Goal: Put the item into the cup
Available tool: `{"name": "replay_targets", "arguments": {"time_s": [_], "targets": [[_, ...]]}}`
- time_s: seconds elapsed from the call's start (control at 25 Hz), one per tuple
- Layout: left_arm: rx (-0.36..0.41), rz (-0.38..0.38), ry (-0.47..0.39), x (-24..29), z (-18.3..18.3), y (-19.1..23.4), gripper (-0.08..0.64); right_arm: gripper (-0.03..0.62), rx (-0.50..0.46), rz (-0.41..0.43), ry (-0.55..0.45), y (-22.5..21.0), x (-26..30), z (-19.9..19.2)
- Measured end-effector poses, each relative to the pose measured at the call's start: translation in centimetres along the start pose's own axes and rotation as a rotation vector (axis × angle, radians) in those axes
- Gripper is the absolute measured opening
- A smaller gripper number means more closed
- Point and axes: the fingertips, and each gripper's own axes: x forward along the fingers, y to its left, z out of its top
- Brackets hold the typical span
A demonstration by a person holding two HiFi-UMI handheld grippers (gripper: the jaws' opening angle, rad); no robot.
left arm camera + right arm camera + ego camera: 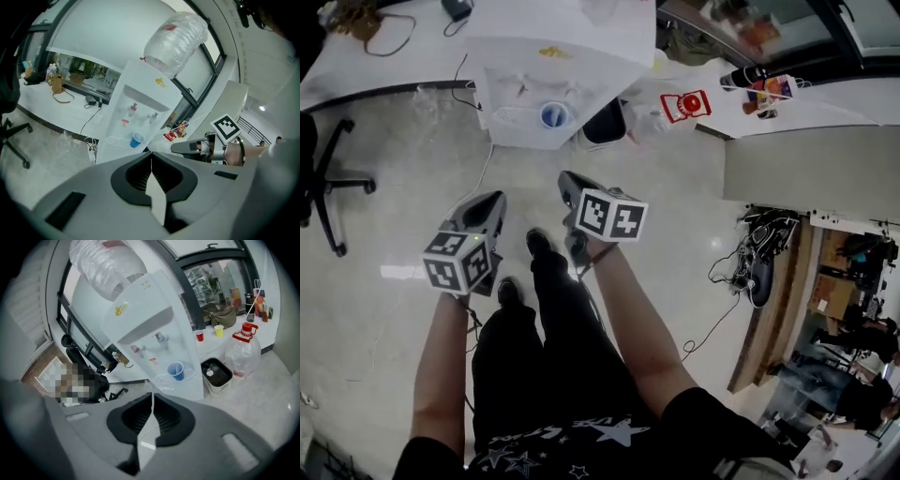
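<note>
Both claws are closed, jaws pressed flat together with nothing between them. The left gripper view shows this for the left claw (pixel 151 154) and the right gripper view for the right claw (pixel 151 394). I cannot tell which thing is the item to go in.

The blue cup (pixel 554 115) stands on the drip tray of a white water dispenser (pixel 546 52), well apart from both claws.

The head view alone shows the person standing on the pale floor (pixel 384 309), both claws held out low in front of the legs, left claw (pixel 487 208) beside right claw (pixel 572 187).

The left gripper view takes in the dispenser (pixel 140 103), its upturned bottle (pixel 176 30), the cup (pixel 137 139) and, at the right, the right claw (pixel 180 147) side-on.

Only the right gripper view shows the cup (pixel 176 370) from its open side, plus a bin (pixel 215 373) just beside the dispenser (pixel 150 319), a clear jug with a red cap (pixel 243 352), and a red cup (pixel 200 335) and a yellow cup (pixel 219 330) on the tabletop (pixel 262 331) behind.
</note>
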Motion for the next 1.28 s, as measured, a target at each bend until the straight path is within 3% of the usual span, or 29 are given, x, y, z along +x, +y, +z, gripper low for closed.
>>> {"name": "replay_targets", "arguments": {"time_s": [0.32,0.52,0.76,1.28], "targets": [[0.025,-0.05,0.044,-7.4,-3.7,-3.9,0.009,0.0,0.062,-0.003,-0.074,4.1,-9.3,-5.5],[0.027,-0.085,0.07,-10.5,-5.3,-6.3,0.008,0.0,0.127,-0.021,-0.093,4.4,-14.6,-8.7],[0.165,-0.116,0.173,-13.1,-8.4,-9.1,0.009,0.0,0.159,-0.045,-0.098,4.3,-20.3,-11.4],[0.189,-0.081,0.076,-17.9,-10.4,-17.7,0.008,0.0,0.091,0.029,-0.146,4.6,-29.9,-14.1]]}}
